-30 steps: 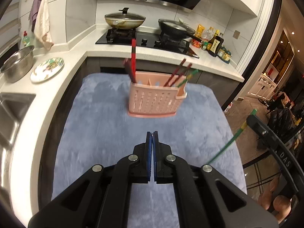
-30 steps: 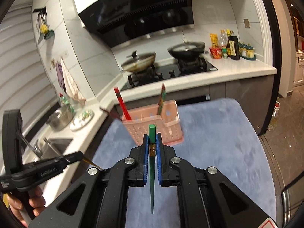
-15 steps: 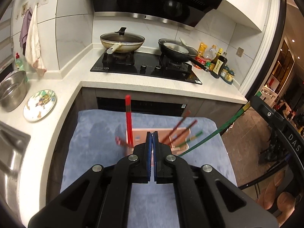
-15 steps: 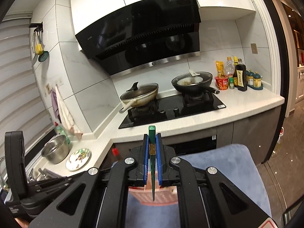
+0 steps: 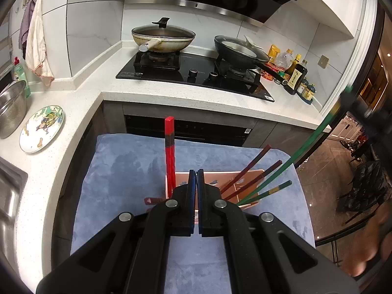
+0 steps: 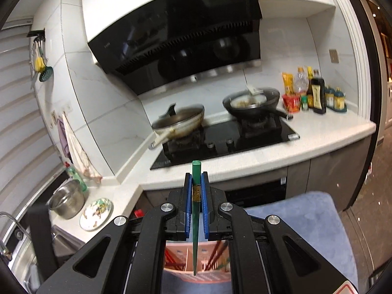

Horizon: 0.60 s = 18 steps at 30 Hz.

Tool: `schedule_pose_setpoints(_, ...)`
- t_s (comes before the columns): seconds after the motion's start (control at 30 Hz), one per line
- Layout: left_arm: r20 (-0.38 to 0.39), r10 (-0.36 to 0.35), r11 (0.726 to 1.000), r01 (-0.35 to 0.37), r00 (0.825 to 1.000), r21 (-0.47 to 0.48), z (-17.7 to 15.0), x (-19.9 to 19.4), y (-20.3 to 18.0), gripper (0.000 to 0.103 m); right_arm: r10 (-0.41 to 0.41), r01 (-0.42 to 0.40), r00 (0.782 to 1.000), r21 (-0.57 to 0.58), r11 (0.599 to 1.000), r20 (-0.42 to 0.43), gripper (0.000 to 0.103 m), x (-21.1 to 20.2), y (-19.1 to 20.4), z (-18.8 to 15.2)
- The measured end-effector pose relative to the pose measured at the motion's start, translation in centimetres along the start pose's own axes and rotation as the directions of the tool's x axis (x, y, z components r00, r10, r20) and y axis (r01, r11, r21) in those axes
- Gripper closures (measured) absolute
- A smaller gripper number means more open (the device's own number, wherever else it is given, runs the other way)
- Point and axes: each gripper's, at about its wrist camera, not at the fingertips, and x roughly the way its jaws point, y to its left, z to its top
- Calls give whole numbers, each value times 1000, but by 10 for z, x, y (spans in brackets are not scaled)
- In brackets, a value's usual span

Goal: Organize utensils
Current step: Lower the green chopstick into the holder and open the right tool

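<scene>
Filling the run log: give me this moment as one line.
left gripper: shut, empty | right gripper: shut on green chopstick | tip over pink holder | mat

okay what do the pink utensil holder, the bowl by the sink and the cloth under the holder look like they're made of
Pink utensil holder: likely moulded plastic, matte, with slotted walls.
Bowl: apparently stainless steel, shiny and reflective, its wall seemingly perforated like a colander.
Cloth: soft plush fabric, maybe microfibre or velvet; grey-blue nap shows brushed darker patches.

A home kitchen: gas hob [image 5: 196,73], range hood [image 6: 176,34], lidded pans [image 5: 163,36].
</scene>
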Motion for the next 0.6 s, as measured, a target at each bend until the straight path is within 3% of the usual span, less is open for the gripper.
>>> schedule_pose_setpoints(0.2, -4, -1, 1000, 1, 1000, -7, 4, 9, 1, 102, -13, 14, 999, -36, 999, 32, 96, 2, 8, 10)
schedule_pose_setpoints(0.6, -34, 20, 999, -21, 999, -26, -2, 36, 11, 101, -69, 63, 989, -48, 997, -134, 95, 53, -6, -44)
